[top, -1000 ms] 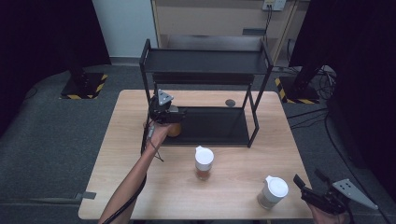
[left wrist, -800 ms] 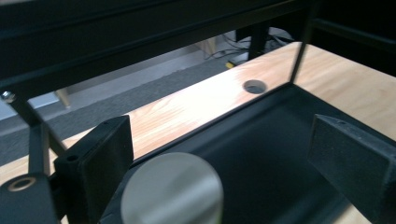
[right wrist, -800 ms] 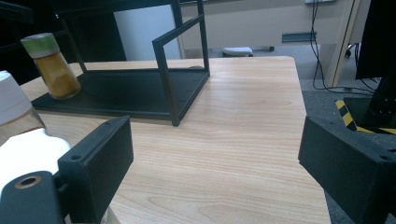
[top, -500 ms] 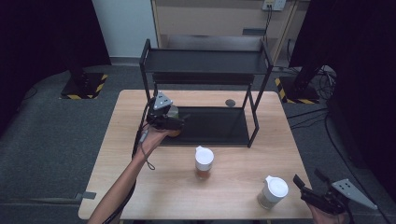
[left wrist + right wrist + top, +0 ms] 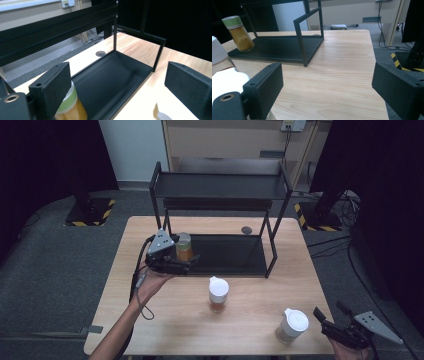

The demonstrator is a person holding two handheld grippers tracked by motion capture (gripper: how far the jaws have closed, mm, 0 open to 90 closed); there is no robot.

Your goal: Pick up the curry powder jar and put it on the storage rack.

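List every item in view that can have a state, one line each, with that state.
Green-lidded spice jar: upright on the rack's bottom shelf, lid on, free of the jaws.
Middle white-capped jar: upright on the table, capped.
Right white-capped jar: upright near the table's front edge, capped.
Black rack: upright, top shelf bare.
Left gripper: open, holding nothing.
Right gripper: open, holding nothing.

jar: small clear spice jar [image 5: 184,248] with a pale green lid, filled with orange-yellow powder
pose: upright, lid on
place: on the left end of the black rack's [image 5: 235,254] bottom shelf, near its front edge
left gripper view: the jar [image 5: 70,108] shows behind the left pad, outside the gap
right gripper view: the jar [image 5: 239,33] stands far off at upper left
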